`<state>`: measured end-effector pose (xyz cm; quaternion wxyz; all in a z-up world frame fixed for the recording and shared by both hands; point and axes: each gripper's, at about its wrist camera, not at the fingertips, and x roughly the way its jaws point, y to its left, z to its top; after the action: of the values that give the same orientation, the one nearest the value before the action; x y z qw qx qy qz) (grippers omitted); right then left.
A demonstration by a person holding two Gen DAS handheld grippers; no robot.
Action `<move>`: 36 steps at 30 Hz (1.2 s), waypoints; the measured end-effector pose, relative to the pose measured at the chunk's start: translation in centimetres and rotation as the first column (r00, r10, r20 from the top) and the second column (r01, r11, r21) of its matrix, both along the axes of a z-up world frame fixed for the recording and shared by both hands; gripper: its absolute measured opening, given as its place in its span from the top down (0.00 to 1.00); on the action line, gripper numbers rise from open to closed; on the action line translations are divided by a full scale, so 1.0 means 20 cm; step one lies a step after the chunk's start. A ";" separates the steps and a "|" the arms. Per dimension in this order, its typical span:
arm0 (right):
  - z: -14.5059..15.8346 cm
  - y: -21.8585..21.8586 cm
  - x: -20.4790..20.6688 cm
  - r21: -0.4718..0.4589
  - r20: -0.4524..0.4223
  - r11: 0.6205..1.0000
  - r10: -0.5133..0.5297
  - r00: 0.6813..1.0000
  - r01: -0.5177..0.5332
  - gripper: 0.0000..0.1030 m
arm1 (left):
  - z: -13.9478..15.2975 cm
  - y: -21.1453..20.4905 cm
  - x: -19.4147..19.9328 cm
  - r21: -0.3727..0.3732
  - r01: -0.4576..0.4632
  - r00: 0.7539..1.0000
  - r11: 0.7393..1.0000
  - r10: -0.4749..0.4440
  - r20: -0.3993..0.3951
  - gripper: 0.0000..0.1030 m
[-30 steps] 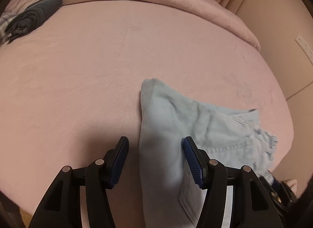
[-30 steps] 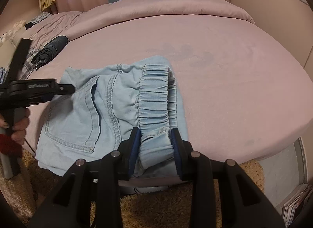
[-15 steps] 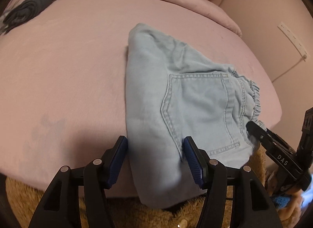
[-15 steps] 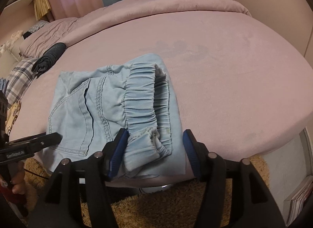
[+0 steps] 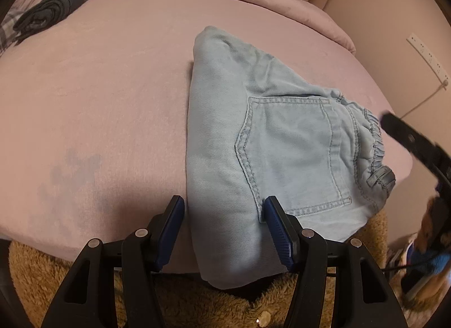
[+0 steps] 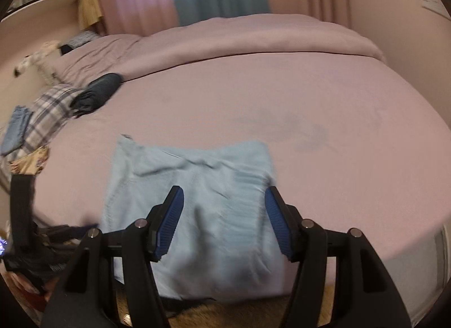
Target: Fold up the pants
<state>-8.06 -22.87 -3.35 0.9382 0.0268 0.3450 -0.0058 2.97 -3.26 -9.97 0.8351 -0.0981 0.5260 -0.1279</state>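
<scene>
Light blue folded pants [image 5: 282,144] on our pink bed [image 5: 98,88], our left gripper [image 5: 222,229] jaws apart with the pants' near edge between them, not squeezed, our right gripper [image 6: 222,218] jaws apart above the pants, holding nothing.

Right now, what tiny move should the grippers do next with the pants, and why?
Probably lower the left gripper and pinch the pants' near edge to pull them further onto the bed. They look folded already, but that edge hangs off over the rug, and both grippers are open, holding nothing.
</scene>
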 end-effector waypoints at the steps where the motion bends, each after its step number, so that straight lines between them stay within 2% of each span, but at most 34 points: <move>1: -0.01 0.02 0.04 -0.011 -0.011 1.000 0.011 1.000 -0.011 0.42 | 0.00 0.00 0.00 -0.002 -0.001 1.000 1.000 0.001 -0.001 0.41; 6: -0.16 0.08 0.22 -0.149 -0.097 0.989 -0.002 0.995 -0.012 0.39 | 0.00 0.03 -0.01 -0.013 -0.008 1.000 1.000 0.008 0.001 0.40; 11: -0.19 0.03 0.24 -0.096 -0.095 0.995 -0.009 0.995 0.000 0.38 | -0.01 0.07 -0.04 -0.015 0.000 1.000 1.000 0.000 0.001 0.40; 14: -0.14 0.03 0.17 -0.110 -0.078 0.994 0.001 0.997 -0.010 0.39 | 0.02 0.09 -0.03 -0.038 -0.006 1.000 0.999 0.006 -0.005 0.40; 15: -0.12 0.03 0.14 -0.117 -0.070 0.993 0.005 0.998 -0.013 0.38 | 0.03 0.12 -0.03 -0.051 -0.017 1.000 0.999 0.017 -0.005 0.40; 17: -0.09 -0.01 0.07 -0.116 -0.039 0.993 -0.015 0.999 0.010 0.20 | 0.08 0.19 -0.06 -0.079 -0.053 0.998 0.995 0.056 0.030 0.40; 19: -0.08 -0.08 0.03 -0.086 -0.017 0.995 -0.051 0.999 0.049 0.12 | 0.13 0.23 -0.06 -0.063 -0.068 0.992 0.996 0.074 0.102 0.40; 20: -0.08 -0.11 0.01 -0.059 -0.016 0.996 -0.067 0.998 0.066 0.11 | 0.13 0.24 -0.06 -0.049 -0.068 0.991 0.997 0.073 0.115 0.40; 23: -0.13 -0.25 -0.03 0.051 -0.058 0.993 -0.104 0.993 0.107 0.11 | 0.09 0.25 0.00 -0.037 -0.075 0.995 0.997 0.077 0.066 0.38; 25: -0.19 -0.30 -0.03 0.118 -0.104 0.987 -0.099 0.990 0.111 0.10 | 0.04 0.26 0.03 -0.050 -0.093 0.995 0.994 0.095 0.036 0.29; 26: -0.23 -0.31 -0.03 0.188 -0.122 0.978 -0.067 0.990 0.089 0.10 | 0.02 0.26 0.03 -0.075 -0.101 0.994 0.992 0.104 0.042 0.24; 28: -0.28 -0.31 -0.01 0.257 -0.138 0.965 -0.024 0.990 0.059 0.10 | 0.01 0.25 0.05 -0.079 -0.092 0.993 0.993 0.097 0.060 0.19; 32: -0.30 -0.23 0.04 0.210 -0.115 0.978 0.038 0.993 -0.013 0.08 | -0.01 0.16 0.12 -0.013 -0.053 0.995 0.998 0.054 0.090 0.18; 35: -0.34 -0.23 0.11 0.304 -0.111 0.952 0.064 0.992 -0.027 0.08 | -0.01 0.11 0.16 -0.015 -0.016 0.996 1.000 0.018 0.085 0.18; 36: -0.34 -0.23 0.13 0.317 -0.108 0.948 0.064 0.992 -0.027 0.08 | -0.02 0.10 0.17 -0.027 -0.005 0.997 1.000 0.007 0.078 0.22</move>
<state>-5.41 -27.53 -10.11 0.8999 0.1679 0.3965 0.0694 6.41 -1.27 -10.29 0.8539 -0.1059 0.4910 -0.1364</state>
